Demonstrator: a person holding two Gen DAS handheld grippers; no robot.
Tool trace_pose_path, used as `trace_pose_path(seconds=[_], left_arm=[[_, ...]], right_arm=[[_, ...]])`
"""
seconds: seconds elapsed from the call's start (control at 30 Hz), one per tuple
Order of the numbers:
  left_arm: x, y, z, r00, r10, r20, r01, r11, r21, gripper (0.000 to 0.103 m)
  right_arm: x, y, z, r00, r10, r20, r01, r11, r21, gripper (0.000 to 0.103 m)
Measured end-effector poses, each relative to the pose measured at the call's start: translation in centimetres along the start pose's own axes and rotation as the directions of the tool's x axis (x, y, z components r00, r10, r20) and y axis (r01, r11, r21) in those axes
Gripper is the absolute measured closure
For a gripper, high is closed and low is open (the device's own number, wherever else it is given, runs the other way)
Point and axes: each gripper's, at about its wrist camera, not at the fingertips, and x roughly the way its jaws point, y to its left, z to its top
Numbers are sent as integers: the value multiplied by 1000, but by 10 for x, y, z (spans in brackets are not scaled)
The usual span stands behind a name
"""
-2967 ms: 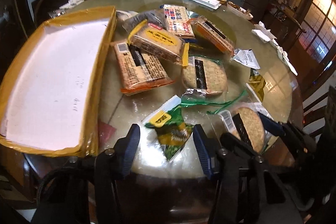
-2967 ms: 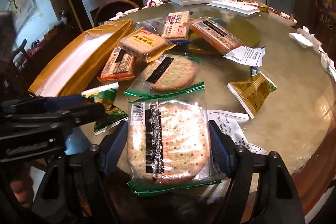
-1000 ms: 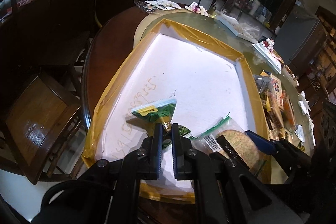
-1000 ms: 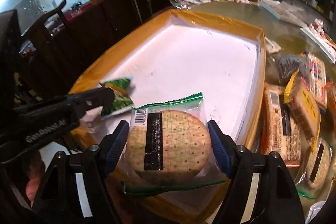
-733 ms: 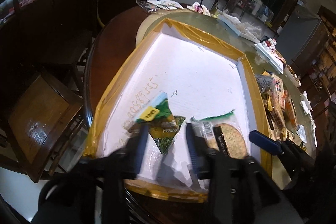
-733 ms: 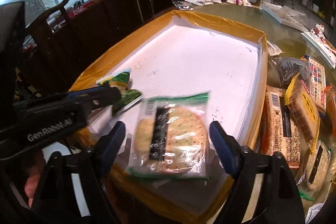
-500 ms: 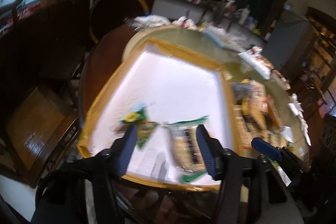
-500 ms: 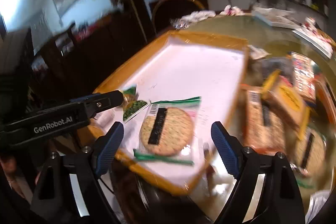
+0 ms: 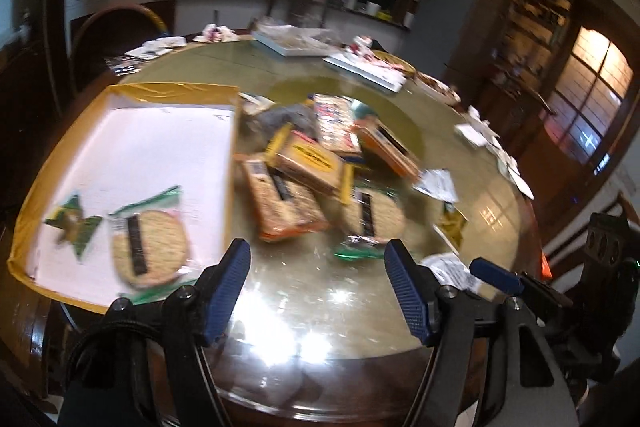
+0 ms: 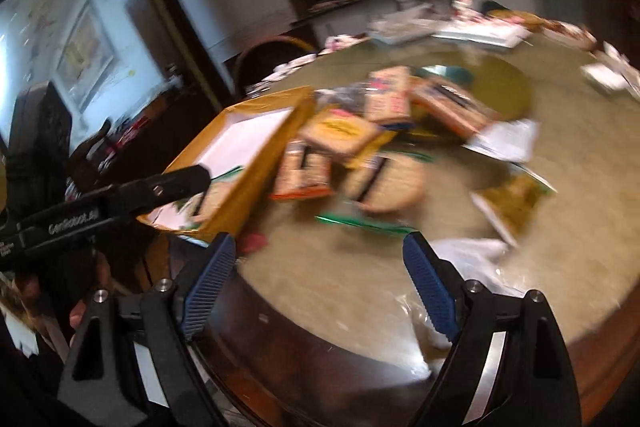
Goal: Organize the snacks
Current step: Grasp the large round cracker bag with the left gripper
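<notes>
A white tray with yellow taped rim (image 9: 228, 163) lies at the left of the round table; it also shows in the right wrist view (image 10: 260, 167). In it lie a green snack packet (image 9: 74, 227) and a round cracker pack (image 9: 150, 247). A pile of snack packs (image 9: 308, 163) lies on the glass beside the tray, with a second round cracker pack (image 9: 372, 213) at its near edge and seen again in the right wrist view (image 10: 390, 181). My left gripper (image 9: 318, 291) is open and empty above the table's near edge. My right gripper (image 10: 318, 291) is open and empty too.
A yellow-green packet (image 10: 512, 201) and white papers (image 10: 506, 139) lie on the right of the glass top (image 9: 480, 187). Trays and clutter (image 9: 292, 43) stand at the far side. A chair (image 9: 116, 35) stands behind the tray. Both views are motion-blurred.
Both grippers let go of their packs, the green packet and the round cracker pack, which now lie in the tray. Both grippers opened wide and swung right, back toward the snack pile.
</notes>
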Motion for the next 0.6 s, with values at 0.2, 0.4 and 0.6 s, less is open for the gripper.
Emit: trace_pose_path(seconds=[0.2, 0.4, 0.6], left_arm=[[3, -21, -5, 1000, -1, -22, 2, 1000, 31, 33], [7, -30, -8, 999, 1, -39, 1, 999, 50, 33], [10, -33, -8, 999, 11, -51, -8, 998, 61, 33]], right_arm=[[-15, -34, -1, 998, -64, 9, 63, 996, 57, 23], [-10, -48, -6, 992, -122, -23, 124, 990, 64, 27], [2, -56, -2, 987, -147, -61, 151, 985, 83, 35]])
